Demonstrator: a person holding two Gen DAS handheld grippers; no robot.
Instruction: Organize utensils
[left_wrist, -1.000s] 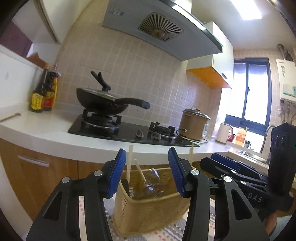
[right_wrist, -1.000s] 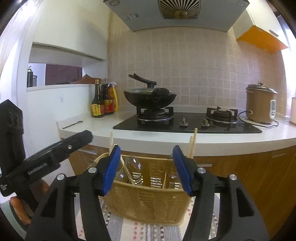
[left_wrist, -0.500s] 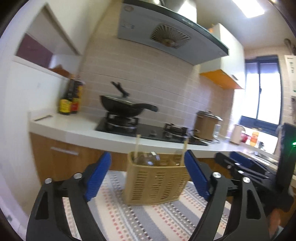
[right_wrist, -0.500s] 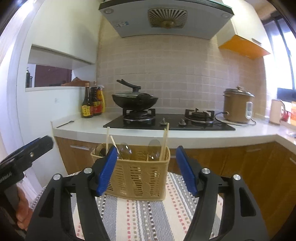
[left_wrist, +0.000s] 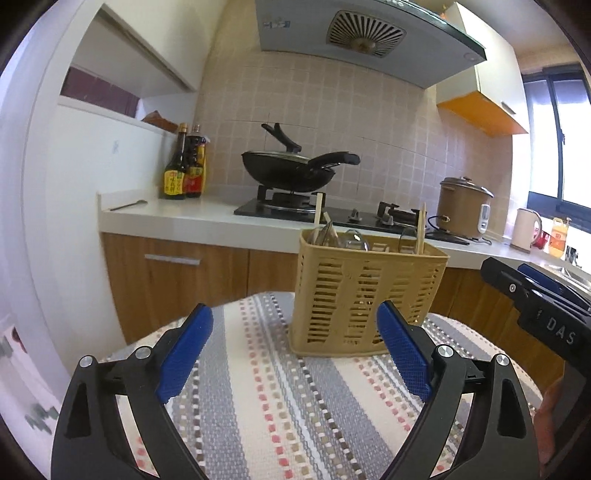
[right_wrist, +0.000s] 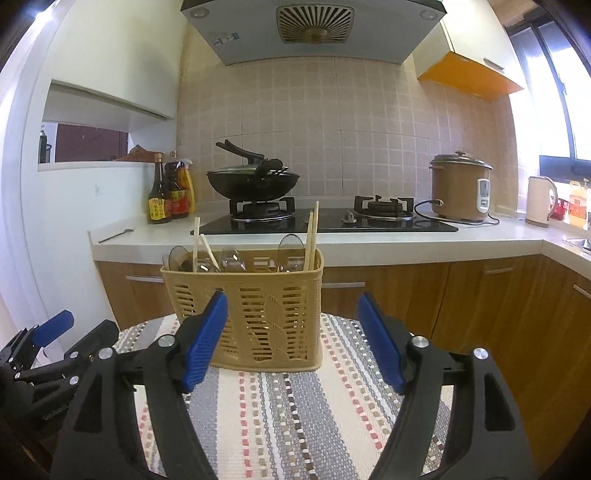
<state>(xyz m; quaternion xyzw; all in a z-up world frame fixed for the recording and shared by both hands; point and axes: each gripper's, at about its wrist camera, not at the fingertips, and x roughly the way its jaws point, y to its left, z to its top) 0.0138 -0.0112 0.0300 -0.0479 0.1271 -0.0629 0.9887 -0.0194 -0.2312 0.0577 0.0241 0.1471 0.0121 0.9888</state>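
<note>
A tan slotted utensil basket stands upright at the far side of a striped cloth. Clear spoons and wooden chopsticks stick up out of it. My left gripper hangs in front of the basket, a little to its left, jaws opening, nothing between the blue pads. My right gripper sits just before the basket, jaws opening and empty too. Each gripper shows at the edge of the other's view.
Behind the cloth runs a white counter with a black hob, a wok, sauce bottles, a brown rice cooker and a kettle. Wooden cabinet fronts stand below it.
Both grippers have drawn back from the basket and sunk lower, and their jaws have spread wider. The basket now stands free on the cloth, farther from both cameras.
</note>
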